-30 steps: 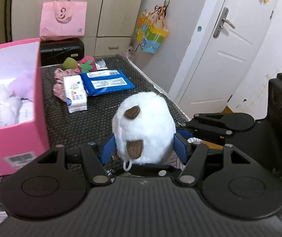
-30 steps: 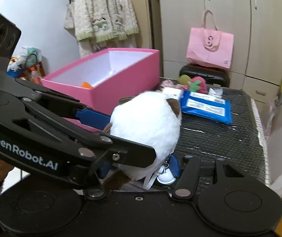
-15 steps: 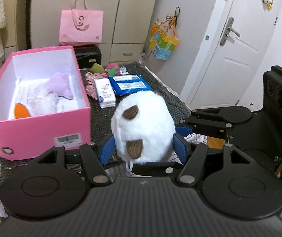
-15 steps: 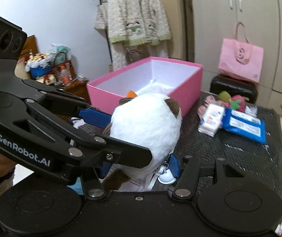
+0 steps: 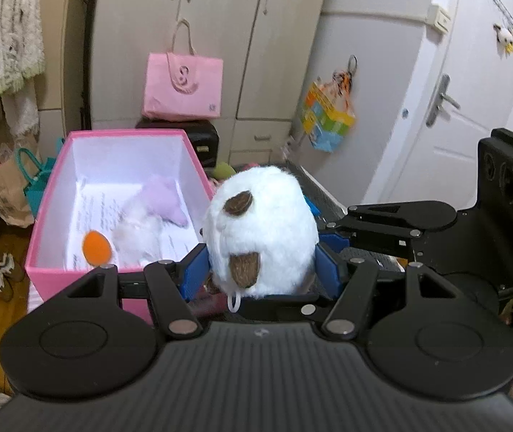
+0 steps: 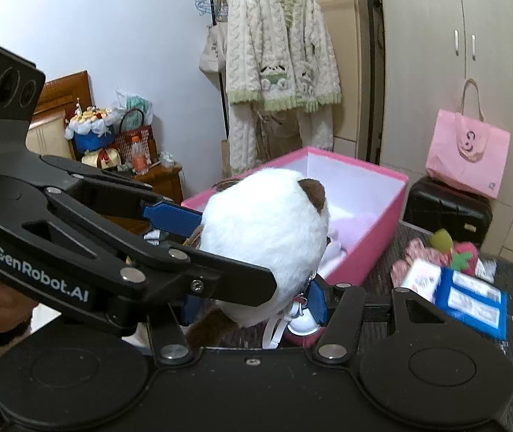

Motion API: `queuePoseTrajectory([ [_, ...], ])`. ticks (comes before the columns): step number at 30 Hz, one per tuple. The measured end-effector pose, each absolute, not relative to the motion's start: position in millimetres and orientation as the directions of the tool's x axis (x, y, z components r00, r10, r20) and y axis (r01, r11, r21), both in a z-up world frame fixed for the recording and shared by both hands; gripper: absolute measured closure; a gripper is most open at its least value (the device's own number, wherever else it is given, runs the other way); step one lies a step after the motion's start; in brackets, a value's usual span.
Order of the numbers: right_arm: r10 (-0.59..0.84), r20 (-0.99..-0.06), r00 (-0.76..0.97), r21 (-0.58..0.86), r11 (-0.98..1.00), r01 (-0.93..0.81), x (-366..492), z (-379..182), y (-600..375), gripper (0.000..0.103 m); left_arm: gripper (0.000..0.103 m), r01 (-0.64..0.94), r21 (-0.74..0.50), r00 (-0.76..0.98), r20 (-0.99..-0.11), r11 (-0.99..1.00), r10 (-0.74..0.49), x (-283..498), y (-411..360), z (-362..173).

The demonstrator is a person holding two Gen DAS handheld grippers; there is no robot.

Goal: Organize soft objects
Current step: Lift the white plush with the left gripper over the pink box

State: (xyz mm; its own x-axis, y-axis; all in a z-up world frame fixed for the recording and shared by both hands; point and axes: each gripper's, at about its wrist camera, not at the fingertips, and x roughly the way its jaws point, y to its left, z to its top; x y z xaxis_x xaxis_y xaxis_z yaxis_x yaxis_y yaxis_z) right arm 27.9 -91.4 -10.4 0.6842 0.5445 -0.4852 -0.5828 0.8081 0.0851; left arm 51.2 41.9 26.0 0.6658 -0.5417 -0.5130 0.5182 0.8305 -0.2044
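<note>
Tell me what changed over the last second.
Both grippers, left and right, lifted the white plush off the black table and carried it toward the pink box, whose inside now shows. Nothing was let go: both jaws stay clamped on the plush, and the box's contents look unmoved.

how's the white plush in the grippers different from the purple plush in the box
The white plush is held up off the table, squeezed by both the left gripper and the right gripper; the purple plush lies loose inside the pink box.
The white plush has brown patches and looks clearly bulkier and rounder; the purple plush is one plain pale colour, flatter, with a pointed end.
Both are soft, fuzzy toys.
</note>
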Motion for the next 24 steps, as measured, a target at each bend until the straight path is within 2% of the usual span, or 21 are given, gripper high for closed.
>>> queuePoseTrajectory([
  [11,0.577,-0.443,0.686,0.037,0.776,-0.629,96,9,-65,0.040,0.041,0.442,-0.199,0.747,-0.458,0.875,-0.482,108,67,40],
  [24,0.593,-0.580,0.558,0.104,0.734,-0.672,197,-25,-37,0.039,0.041,0.315,-0.308,0.683,-0.583,0.898,-0.439,202,98,0],
])
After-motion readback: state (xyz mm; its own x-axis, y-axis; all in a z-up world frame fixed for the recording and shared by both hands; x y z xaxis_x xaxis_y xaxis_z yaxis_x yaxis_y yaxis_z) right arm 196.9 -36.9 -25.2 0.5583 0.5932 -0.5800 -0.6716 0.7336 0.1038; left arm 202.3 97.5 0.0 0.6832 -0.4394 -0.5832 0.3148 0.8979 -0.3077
